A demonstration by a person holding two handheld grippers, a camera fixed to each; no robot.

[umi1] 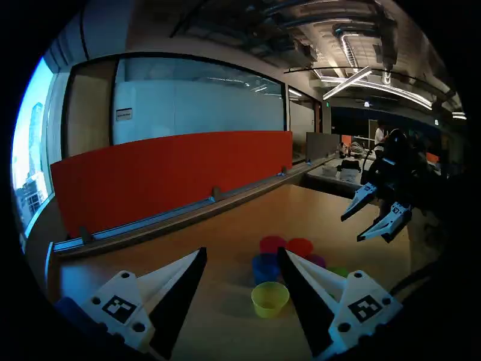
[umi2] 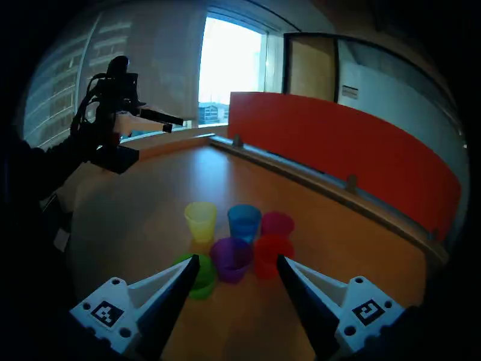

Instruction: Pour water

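Several small plastic cups stand clustered on the wooden table (umi2: 337, 240): yellow (umi2: 201, 220), blue (umi2: 245, 221), magenta (umi2: 277, 224), purple (umi2: 231, 257), red (umi2: 268, 253) and green (umi2: 201, 278). My right gripper (umi2: 237, 259) hovers open just short of the purple cup, holding nothing. In the left gripper view the yellow cup (umi1: 270, 299) and blue cup (umi1: 265, 268) lie between the open fingers of my left gripper (umi1: 242, 253), which is raised above them and empty. The right gripper (umi1: 352, 228) hangs open at the right there. The left gripper (umi2: 175, 124) appears up high at the far left.
An orange partition (umi2: 349, 150) with a metal rail runs along the table's far edge. A bright window (umi2: 231, 66) lies beyond the table's end. A dark-sleeved arm (umi2: 42, 168) holds the left gripper. Bare tabletop surrounds the cups.
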